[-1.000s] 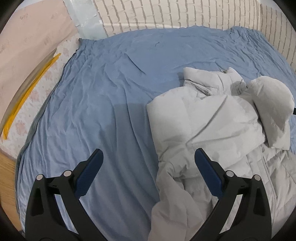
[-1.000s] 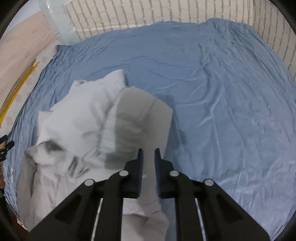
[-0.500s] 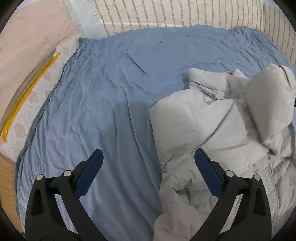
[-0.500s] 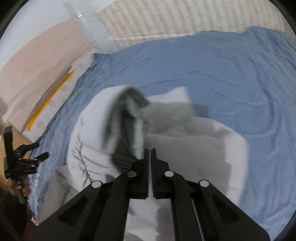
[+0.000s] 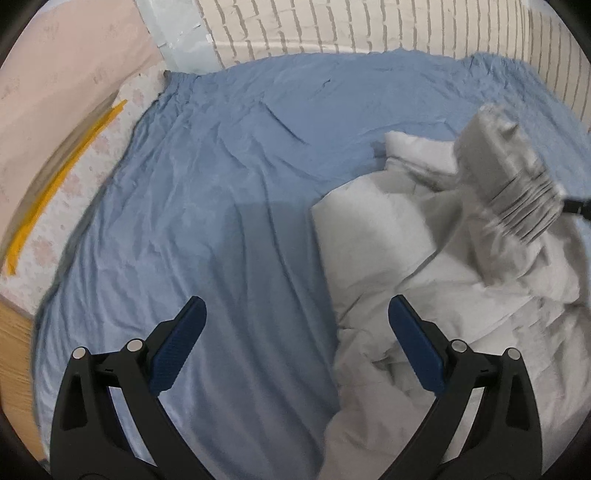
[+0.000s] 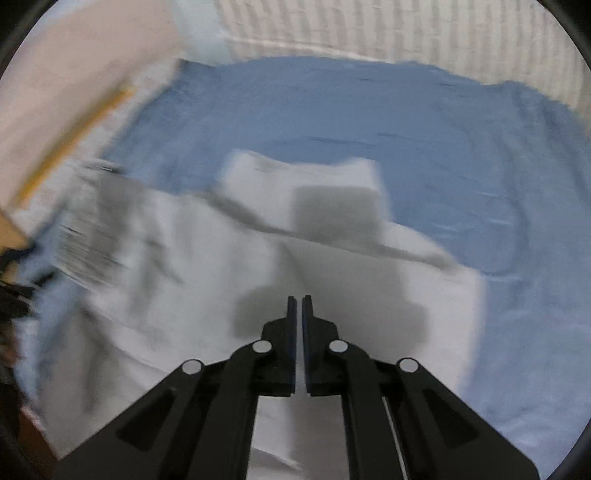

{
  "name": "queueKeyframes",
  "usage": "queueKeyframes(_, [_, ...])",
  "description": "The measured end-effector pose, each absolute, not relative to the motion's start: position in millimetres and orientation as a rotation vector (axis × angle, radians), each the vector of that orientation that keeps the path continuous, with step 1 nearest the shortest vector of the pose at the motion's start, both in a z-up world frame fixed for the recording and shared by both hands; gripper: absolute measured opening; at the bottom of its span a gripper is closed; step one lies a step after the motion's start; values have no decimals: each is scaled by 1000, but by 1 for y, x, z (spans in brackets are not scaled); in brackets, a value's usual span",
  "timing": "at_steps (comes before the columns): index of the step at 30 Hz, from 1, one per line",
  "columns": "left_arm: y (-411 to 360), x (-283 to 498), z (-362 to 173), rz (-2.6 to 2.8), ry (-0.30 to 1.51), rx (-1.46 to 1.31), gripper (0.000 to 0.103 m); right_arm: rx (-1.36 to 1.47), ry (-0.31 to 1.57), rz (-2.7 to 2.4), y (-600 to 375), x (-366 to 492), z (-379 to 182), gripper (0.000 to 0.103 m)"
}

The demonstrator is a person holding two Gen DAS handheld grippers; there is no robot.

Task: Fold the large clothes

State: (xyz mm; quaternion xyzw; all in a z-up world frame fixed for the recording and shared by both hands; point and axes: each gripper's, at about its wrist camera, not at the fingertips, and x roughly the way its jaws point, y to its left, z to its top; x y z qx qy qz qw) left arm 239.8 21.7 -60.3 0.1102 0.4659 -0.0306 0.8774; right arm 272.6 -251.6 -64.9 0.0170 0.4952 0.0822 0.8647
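Observation:
A light grey puffer jacket (image 5: pixel 406 251) lies crumpled on the blue bedsheet (image 5: pixel 229 192), filling the right half of the left wrist view. One sleeve with a ribbed cuff (image 5: pixel 517 199) hangs blurred in the air above the jacket's right side. My left gripper (image 5: pixel 295 325) is open wide. One finger is over the sheet and the other over the jacket's edge, with nothing between them. In the right wrist view the jacket (image 6: pixel 207 280) lies below my right gripper (image 6: pixel 299 299). Its jaws are opening to a narrow slit with nothing between them. The cuff (image 6: pixel 85 251) is a blur at the left.
A brick-patterned wall (image 5: pixel 369 29) runs behind the bed. Along the bed's left side there is a floral mattress edge (image 5: pixel 74 177), a yellow strip (image 5: pixel 55 184) and a pink wall (image 5: pixel 55 66). Wooden flooring (image 5: pixel 14 339) shows at the lower left. Bare sheet (image 6: pixel 480 166) stretches to the right of the jacket.
My right gripper swung across over the jacket with the sleeve pinched. The sleeve is now out of its jaws and flying toward the left of that view. My left gripper stayed put.

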Motion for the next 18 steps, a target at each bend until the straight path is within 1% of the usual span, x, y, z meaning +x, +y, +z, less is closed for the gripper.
queueKeyframes(1, [22, 241, -58, -79, 974, 206, 99, -5, 1050, 111, -261, 270, -67, 40])
queueKeyframes(3, [18, 245, -56, -114, 982, 168, 99, -31, 1046, 35, -274, 266, -67, 72])
queueKeyframes(5, [12, 248, -56, -140, 987, 147, 99, -16, 1021, -3, -289, 258, -66, 73])
queueKeyframes(8, [-2, 254, -57, -182, 993, 132, 99, 38, 1051, -28, -303, 254, -76, 73])
queueKeyframes(14, [-32, 256, -51, -258, 984, 115, 99, 79, 1094, 9, -298, 252, -114, 73])
queueKeyframes(18, [-45, 256, -52, -260, 988, 145, 100, 81, 1092, 29, -291, 251, -123, 75])
